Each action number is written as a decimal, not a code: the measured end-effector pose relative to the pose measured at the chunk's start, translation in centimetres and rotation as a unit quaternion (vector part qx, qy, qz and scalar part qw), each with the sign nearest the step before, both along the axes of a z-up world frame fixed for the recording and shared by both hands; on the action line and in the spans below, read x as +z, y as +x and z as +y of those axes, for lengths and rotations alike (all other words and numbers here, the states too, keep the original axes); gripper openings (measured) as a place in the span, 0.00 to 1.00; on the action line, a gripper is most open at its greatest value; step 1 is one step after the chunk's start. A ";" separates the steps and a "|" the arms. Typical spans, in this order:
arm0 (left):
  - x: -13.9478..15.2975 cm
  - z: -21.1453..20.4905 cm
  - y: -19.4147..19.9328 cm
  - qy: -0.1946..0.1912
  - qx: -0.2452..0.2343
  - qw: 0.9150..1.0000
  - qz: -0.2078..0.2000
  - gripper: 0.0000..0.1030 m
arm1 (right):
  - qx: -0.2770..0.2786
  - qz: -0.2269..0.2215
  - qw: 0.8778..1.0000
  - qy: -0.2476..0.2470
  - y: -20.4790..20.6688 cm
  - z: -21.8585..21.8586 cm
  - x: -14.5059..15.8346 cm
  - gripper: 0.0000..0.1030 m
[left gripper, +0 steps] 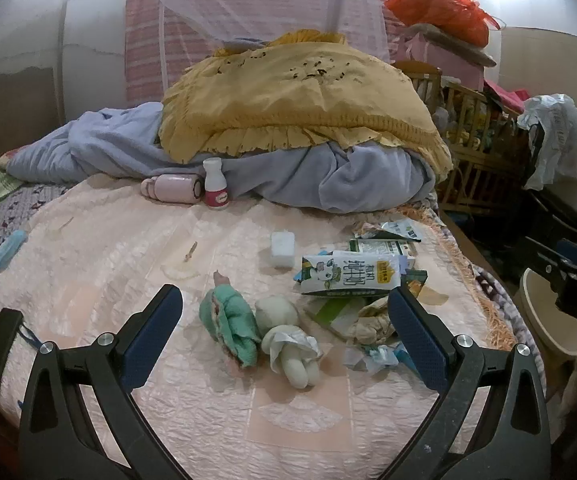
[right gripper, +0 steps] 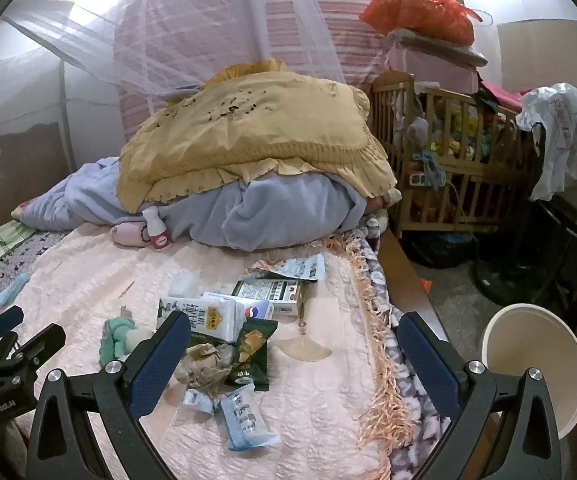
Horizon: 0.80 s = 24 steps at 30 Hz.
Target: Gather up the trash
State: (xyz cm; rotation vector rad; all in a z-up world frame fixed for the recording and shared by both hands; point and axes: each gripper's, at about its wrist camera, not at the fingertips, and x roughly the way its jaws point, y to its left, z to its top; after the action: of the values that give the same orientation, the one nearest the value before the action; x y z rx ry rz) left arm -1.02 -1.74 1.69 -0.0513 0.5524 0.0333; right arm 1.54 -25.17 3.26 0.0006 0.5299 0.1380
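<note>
The left gripper (left gripper: 284, 304) stands wide open and holds nothing. In the left wrist view its fingers frame the lower centre of the frame, with a small doll (left gripper: 262, 330) lying on the bed (left gripper: 128, 240) between them. The trash pile sits to the right of centre, just beyond and against the right-hand finger.

The milk carton (left gripper: 350, 274) lies flat on its side above that finger's tip. Its long axis runs nearly left to right across the frame, tilted slightly upward to the right. A crumpled paper ball (left gripper: 372, 320) lies just beside the finger's inner face, and a torn blue-and-white wrapper (left gripper: 372, 356) lies below it.

The right gripper (right gripper: 294, 334) is also wide open and empty. In the right wrist view the pile occupies the centre-left of the frame, mostly between the fingers and close to the left-hand one. The green snack packet (right gripper: 252, 354) points its long axis up and down the frame (leaning slightly right at the top). The blue-and-white wrapper (right gripper: 246, 420) lies nearest the camera, its long axis running from upper left to lower right. A flat green box (right gripper: 276, 292) lies behind the carton, lengthwise across the frame.

A cream bin (right gripper: 536, 364) stands beside the bed at the right edge of the frame, its opening facing the camera. A small white bottle (left gripper: 215, 184) stands upright against the blue blanket (left gripper: 328, 176).
</note>
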 end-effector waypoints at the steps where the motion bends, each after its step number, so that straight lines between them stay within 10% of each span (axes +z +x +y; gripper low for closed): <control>1: 0.0 0.0 0.0 -0.001 0.000 1.000 0.000 0.99 | 0.000 -0.001 1.000 -0.001 0.0 0.1 0.0 1.00; 24: -1.0 0.5 0.7 -0.014 0.008 1.000 0.002 0.99 | 0.046 -0.023 0.998 -0.046 -1.0 2.5 -0.5 1.00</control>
State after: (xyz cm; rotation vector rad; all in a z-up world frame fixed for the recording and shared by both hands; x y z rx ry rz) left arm -0.29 -1.24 0.65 -0.0836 0.5566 0.0410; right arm 0.54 -22.70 2.72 -0.1162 0.4891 0.2024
